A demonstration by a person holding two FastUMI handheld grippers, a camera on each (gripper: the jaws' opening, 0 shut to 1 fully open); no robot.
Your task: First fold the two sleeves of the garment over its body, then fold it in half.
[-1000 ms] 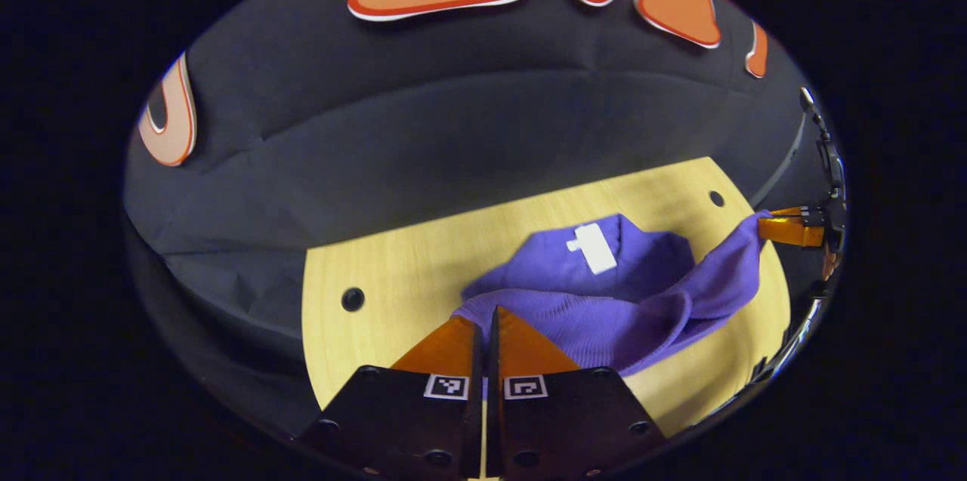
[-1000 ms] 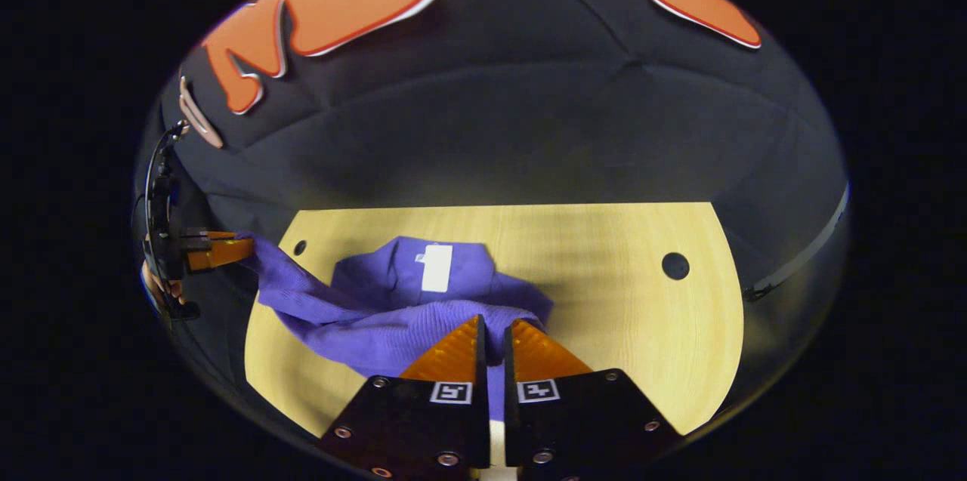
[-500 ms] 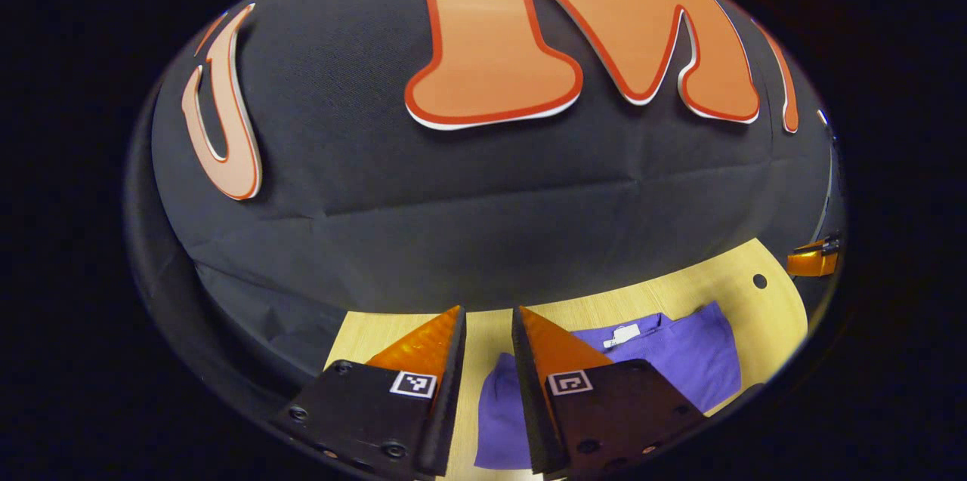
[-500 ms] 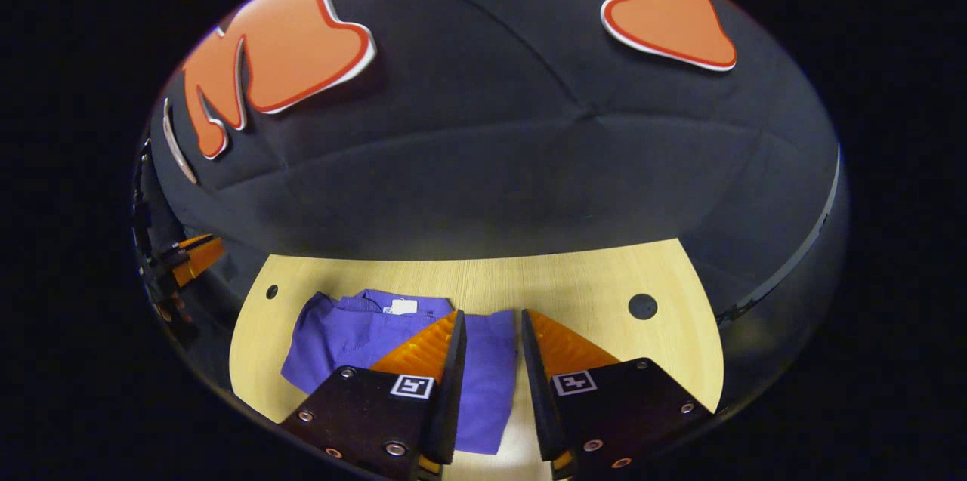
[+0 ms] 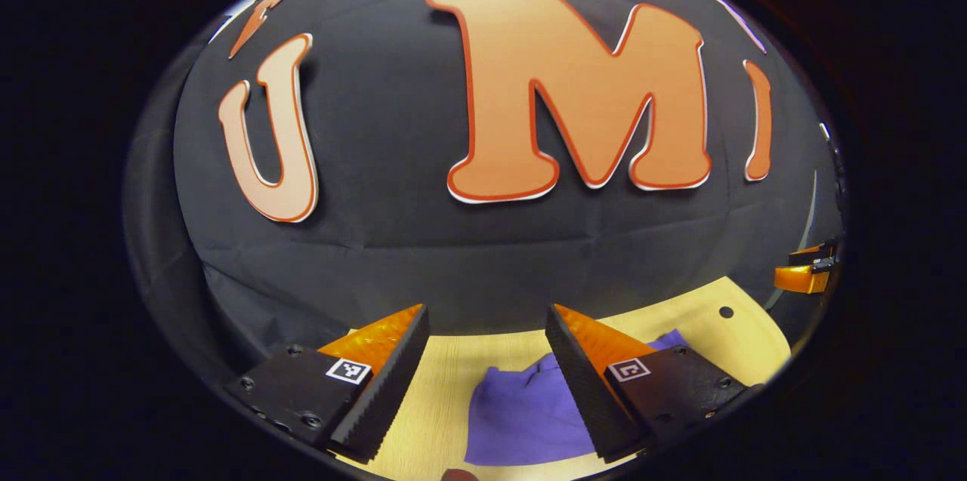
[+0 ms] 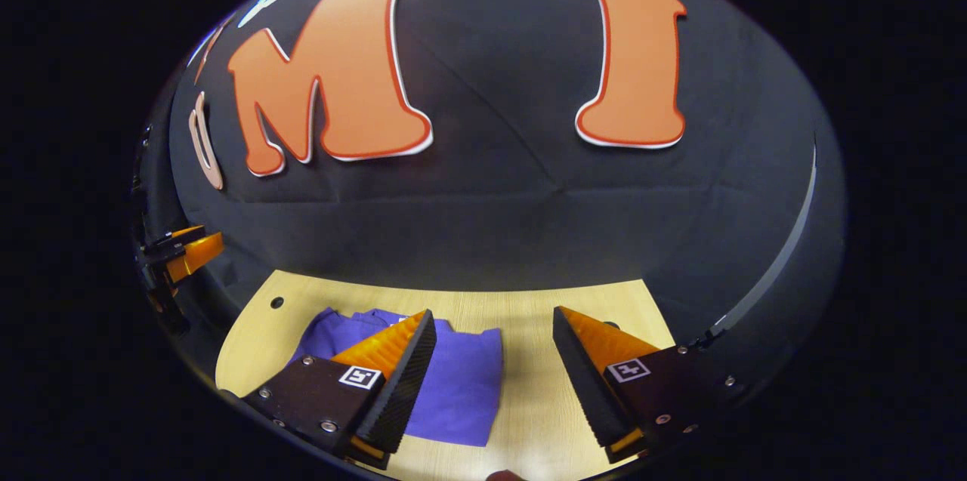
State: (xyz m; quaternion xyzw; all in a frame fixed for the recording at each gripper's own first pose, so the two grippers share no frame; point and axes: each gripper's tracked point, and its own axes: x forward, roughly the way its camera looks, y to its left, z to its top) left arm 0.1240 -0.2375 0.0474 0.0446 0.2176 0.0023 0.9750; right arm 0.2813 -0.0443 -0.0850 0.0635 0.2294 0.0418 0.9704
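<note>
Purple knit garment [image 6: 453, 383], folded, lower centre, flat on pale wooden bench [image 6: 529, 307]. Left gripper [image 5: 487, 345], right gripper [image 6: 491, 349]: jaws released, empty. Risk: springy knit may reopen unpressed.

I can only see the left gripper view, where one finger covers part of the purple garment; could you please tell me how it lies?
Observer: In the right gripper view the garment lies flat on the table as a compact folded block with a straight right edge.
Operator: Thank you. Is the right gripper holding any of it?
Observer: No; it is wide open, with nothing gripped between its fingers.
Operator: And is there room beside the garment?
Observer: Yes, in that view bare wood shows to the garment's right.
</note>
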